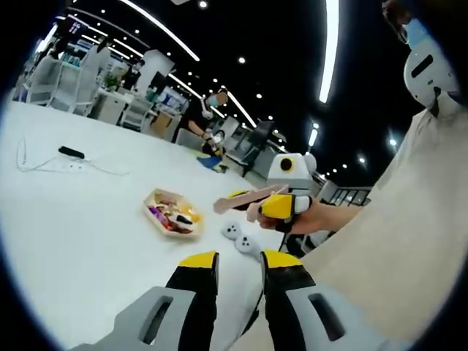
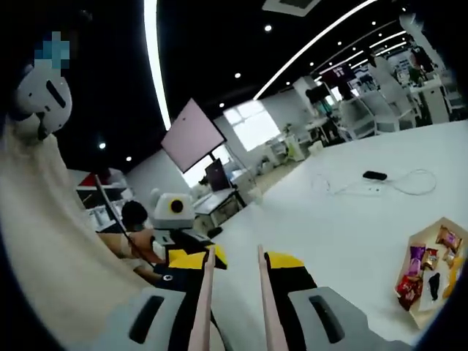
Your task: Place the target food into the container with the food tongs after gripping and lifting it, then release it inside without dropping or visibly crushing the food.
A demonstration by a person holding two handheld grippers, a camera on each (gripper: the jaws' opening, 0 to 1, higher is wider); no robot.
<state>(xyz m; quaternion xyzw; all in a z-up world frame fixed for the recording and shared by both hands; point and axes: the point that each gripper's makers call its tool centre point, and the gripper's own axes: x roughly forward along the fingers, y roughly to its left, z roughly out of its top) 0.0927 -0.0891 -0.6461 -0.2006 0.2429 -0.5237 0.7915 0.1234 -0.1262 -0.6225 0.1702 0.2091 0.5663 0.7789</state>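
Note:
My left gripper (image 1: pixel 240 257) stands open over the white table (image 1: pixel 80 234), nothing between its yellow-tipped jaws. To its right a hand holds my right gripper (image 1: pixel 278 205), which is shut on wooden food tongs (image 1: pixel 240 199) pointing left towards a shallow beige tray (image 1: pixel 156 196) of mixed food packets. In the right gripper view the two tong arms (image 2: pixel 208 292) run up between the jaws of my right gripper (image 2: pixel 235 257). The tray (image 2: pixel 423 238) lies at the far right, well away from the tong tips. The left gripper (image 2: pixel 183 248) shows at the left.
Two small white rounded objects (image 1: pixel 240 238) lie on the table between the tray and the grippers. A black device with a white cable (image 1: pixel 71 152) sits far back. A person in a light top (image 1: pixel 409 241) stands close on the right. Office desks and chairs are beyond.

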